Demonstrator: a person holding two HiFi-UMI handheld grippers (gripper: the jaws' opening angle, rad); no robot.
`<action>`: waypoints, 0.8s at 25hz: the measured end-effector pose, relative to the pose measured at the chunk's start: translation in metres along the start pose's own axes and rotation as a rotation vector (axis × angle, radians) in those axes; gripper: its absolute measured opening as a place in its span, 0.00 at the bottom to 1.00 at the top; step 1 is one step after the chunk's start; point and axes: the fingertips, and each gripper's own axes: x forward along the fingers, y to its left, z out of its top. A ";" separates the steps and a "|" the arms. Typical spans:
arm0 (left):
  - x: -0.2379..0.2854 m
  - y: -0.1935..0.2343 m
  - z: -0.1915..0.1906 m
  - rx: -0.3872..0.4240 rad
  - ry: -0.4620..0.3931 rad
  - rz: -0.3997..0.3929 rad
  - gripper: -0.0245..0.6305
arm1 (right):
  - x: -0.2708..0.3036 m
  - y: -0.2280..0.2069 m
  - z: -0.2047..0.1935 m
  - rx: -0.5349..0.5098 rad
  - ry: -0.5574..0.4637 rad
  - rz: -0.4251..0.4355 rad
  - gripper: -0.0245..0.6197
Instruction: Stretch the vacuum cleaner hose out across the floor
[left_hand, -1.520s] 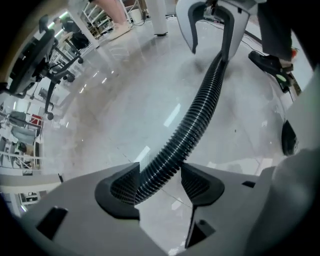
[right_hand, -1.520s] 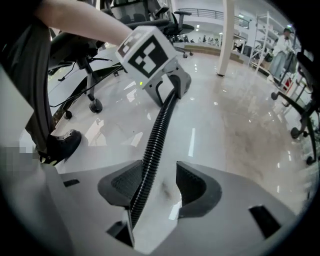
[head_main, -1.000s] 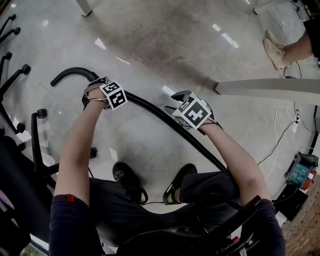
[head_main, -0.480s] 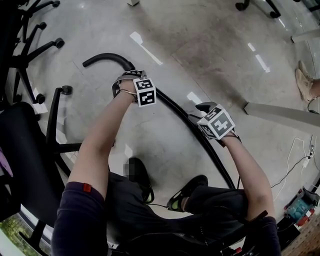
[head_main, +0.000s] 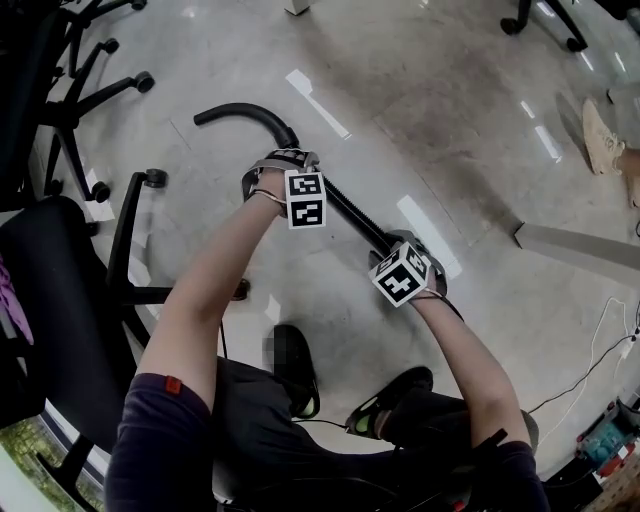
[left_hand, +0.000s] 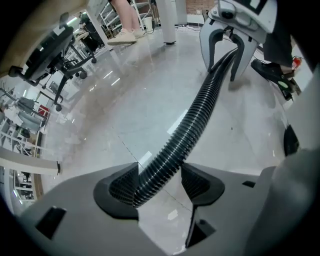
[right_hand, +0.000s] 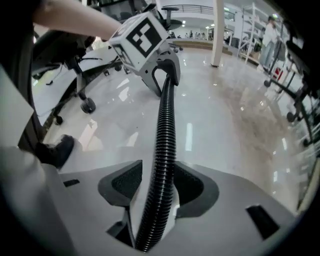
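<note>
**Head view.** The black hose (head_main: 352, 212) lies over the pale floor (head_main: 450, 120) on a slant. Its long axis runs from a curved stiff end (head_main: 240, 112) at the upper left down to the lower right, where it passes out of sight near the person's legs. Both tools sit on this line and point steeply down. The left tool (head_main: 280, 165) is in the upper middle, just behind the curved end. The right tool (head_main: 405, 250) is near it, further down the slant, with only a short run of hose between the two. A chair (head_main: 60, 260) stands at the left edge.

**Left gripper view.** The ribbed hose (left_hand: 195, 120) crosses the jaws at the bottom centre and bears on both pads, so this tool holds the hose, jaws fairly wide around it. The hose climbs to the upper right, straight into the right tool (left_hand: 230, 50).

**Right gripper view.** The hose (right_hand: 164, 130) stands almost upright in the frame between the jaws. It lies against the right-hand pad with a gap at the left-hand one, so this tool surrounds it loosely and does not clamp it. It runs up to the left tool (right_hand: 157, 75).

The left hand is nearer the free end. The stretch likely means drawing the tools apart along that slant.
</note>
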 end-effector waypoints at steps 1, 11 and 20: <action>-0.001 0.000 0.000 0.003 -0.006 0.002 0.45 | 0.005 -0.002 0.000 -0.048 0.017 -0.042 0.35; -0.082 0.045 -0.017 -0.388 -0.236 -0.183 0.45 | 0.030 0.002 -0.003 -0.232 0.086 -0.118 0.35; -0.008 0.146 -0.053 0.235 0.144 0.165 0.45 | 0.030 0.008 0.000 -0.237 0.070 -0.092 0.35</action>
